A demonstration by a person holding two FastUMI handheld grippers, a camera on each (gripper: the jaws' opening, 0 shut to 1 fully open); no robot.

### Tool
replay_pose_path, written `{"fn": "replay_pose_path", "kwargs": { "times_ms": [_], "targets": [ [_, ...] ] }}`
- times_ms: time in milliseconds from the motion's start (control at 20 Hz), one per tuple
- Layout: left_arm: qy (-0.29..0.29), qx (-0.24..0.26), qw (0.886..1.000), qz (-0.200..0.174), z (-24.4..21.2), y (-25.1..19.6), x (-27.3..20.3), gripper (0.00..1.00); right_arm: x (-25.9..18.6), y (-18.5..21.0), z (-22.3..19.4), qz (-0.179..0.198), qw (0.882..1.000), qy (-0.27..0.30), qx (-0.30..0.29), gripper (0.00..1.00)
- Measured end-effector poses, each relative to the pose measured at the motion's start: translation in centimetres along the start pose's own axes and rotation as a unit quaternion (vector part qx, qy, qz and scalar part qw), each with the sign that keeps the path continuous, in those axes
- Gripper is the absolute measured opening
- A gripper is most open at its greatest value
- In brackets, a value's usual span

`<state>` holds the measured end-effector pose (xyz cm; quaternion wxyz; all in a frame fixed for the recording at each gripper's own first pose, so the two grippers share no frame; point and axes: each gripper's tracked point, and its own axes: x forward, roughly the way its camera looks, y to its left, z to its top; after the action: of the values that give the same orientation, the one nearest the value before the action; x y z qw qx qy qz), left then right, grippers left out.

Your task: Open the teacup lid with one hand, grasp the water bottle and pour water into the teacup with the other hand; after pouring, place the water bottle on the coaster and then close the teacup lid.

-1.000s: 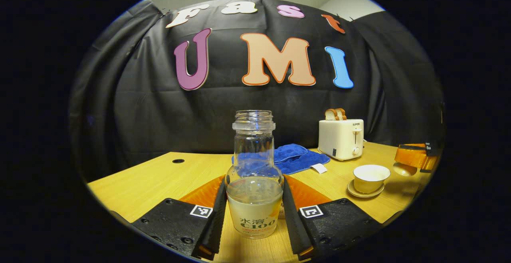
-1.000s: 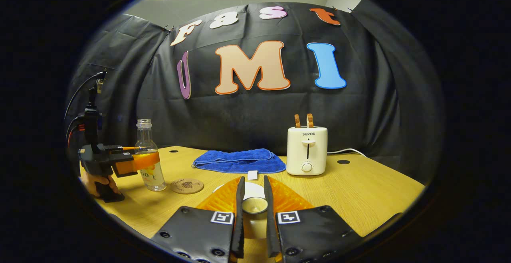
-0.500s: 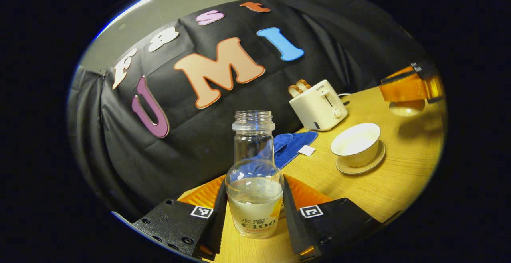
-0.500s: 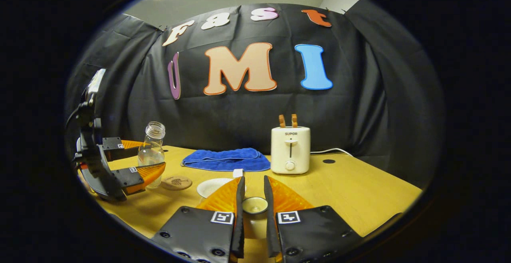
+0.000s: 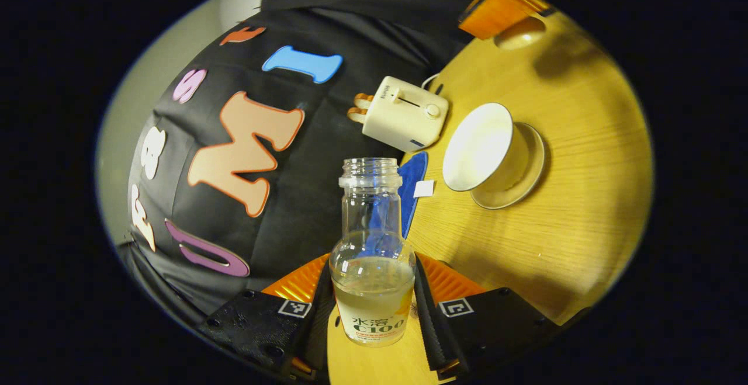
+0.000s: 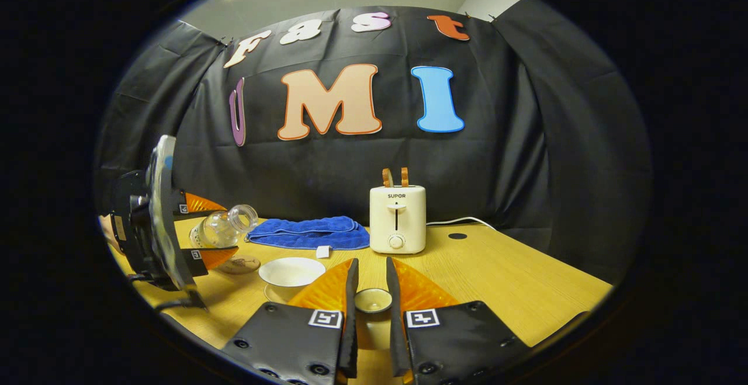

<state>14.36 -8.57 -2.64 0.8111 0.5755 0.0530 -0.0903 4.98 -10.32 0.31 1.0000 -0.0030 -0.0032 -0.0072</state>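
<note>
Water bottle, uncapped, is clamped between the left gripper fingers, tipped toward the open teacup on the table; right gripper pinches the lid

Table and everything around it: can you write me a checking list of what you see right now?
Surface: wooden table, round hole near the back.
Job's things: water bottle tipped toward open teacup on its saucer; lid held aside; coaster bare.
Clutter: blue towel, toaster with bread.
Grippers: left gripper grips the bottle; right gripper grips the lid.
Cables: white cord behind the toaster.
Surroundings: black cloth wall.
</note>
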Motion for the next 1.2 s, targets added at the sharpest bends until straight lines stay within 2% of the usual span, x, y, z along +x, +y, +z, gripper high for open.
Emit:
{"fn": "replay_pose_path", "kwargs": {
  "times_ms": [150,450,900,1200],
  "targets": [
    [0.0,0.075,0.997,-0.012,0.8,0.1,0.2,0.64,-0.1,-0.5,0.0,-0.008,1.0,-0.001,0.001,0.25],
    [0.027,0.172,0.983,-0.054,0.1,-0.3,0.7,0.64,-0.2,-1.0,0.1,-0.012,1.0,0.0,0.011,0.25],
    [0.04,0.27,0.96,-0.061,0.7,0.8,0.7,0.64,-0.1,-1.3,0.1,-0.012,1.0,0.0,0.021,0.26],
    [0.05,0.311,0.947,-0.065,0.9,1.2,0.5,0.64,-0.1,-1.4,0.1,-0.012,1.0,0.001,0.024,0.25]
  ]
}}
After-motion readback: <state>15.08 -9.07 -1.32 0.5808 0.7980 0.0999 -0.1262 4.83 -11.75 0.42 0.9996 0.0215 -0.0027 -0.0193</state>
